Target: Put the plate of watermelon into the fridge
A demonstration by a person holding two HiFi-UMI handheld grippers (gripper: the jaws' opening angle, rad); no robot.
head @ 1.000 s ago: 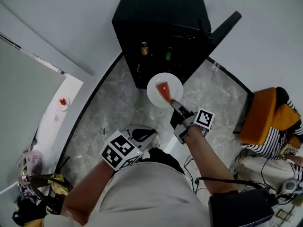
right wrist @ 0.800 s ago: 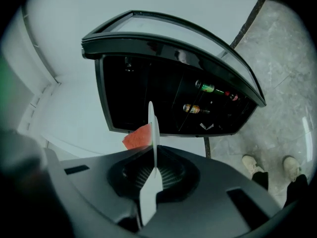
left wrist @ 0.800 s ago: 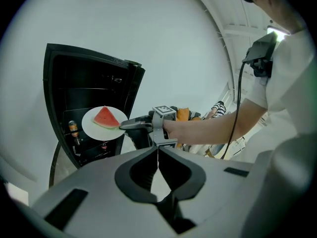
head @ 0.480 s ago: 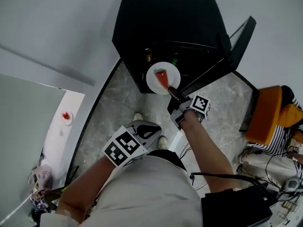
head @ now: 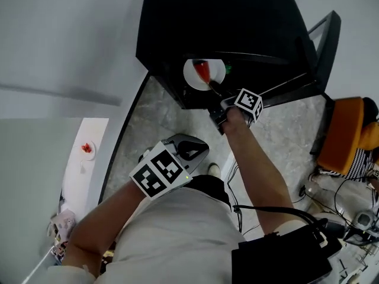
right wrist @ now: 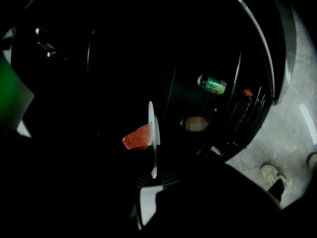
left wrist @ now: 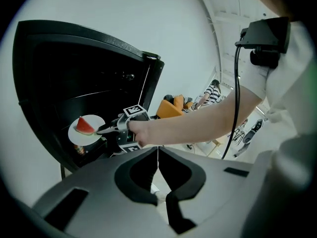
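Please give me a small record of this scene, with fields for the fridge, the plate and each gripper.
Fridge: black fridge, door open
Plate: round white plate with red watermelon slice, inside the fridge opening
Right gripper: shut on the plate's rim
Left gripper: shut, empty, away from fridge
Inside fridge: green can

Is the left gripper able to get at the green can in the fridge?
Likely yes: the door stands open, though the right gripper's plate hangs close beside the green can.

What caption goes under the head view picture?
The right gripper holds a round white plate of red watermelon at the open black fridge.
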